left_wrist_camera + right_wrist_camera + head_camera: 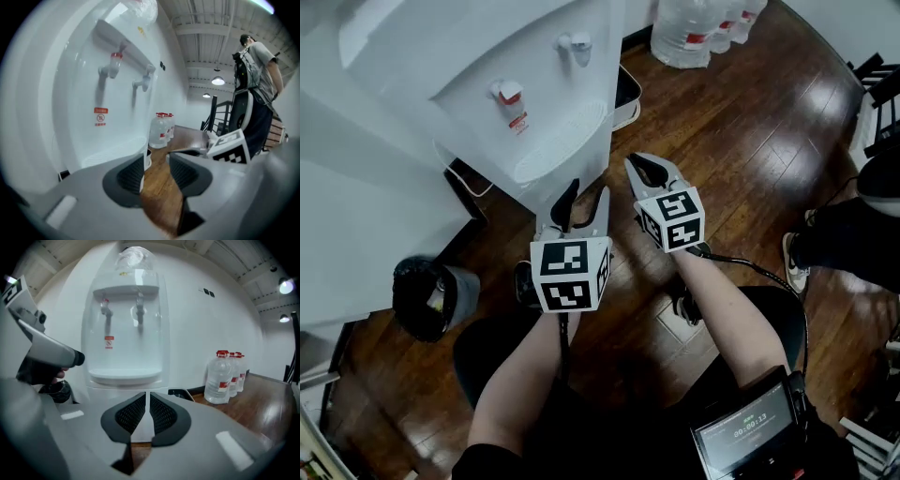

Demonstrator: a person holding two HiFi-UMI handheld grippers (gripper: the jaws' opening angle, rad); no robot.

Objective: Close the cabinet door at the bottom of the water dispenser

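Note:
The white water dispenser (487, 66) stands in front of me, with two taps over a drip tray (562, 141). Its lower cabinet front (124, 383) shows as a plain white panel just past my right jaws, and from the head view it is hidden under the body. My left gripper (587, 192) hovers before the dispenser's base. In the left gripper view this gripper (157, 164) has a narrow gap between its jaws, with only floor showing through. My right gripper (639, 167) is beside it, pointing at the dispenser (126, 324), pads almost touching (148, 401) and nothing held.
Several large water bottles (694, 28) stand on the wooden floor to the dispenser's right. A dark tray (626, 94) sits next to its base. A black bin (427, 295) is at the left. A person (844, 244) stands at the right edge.

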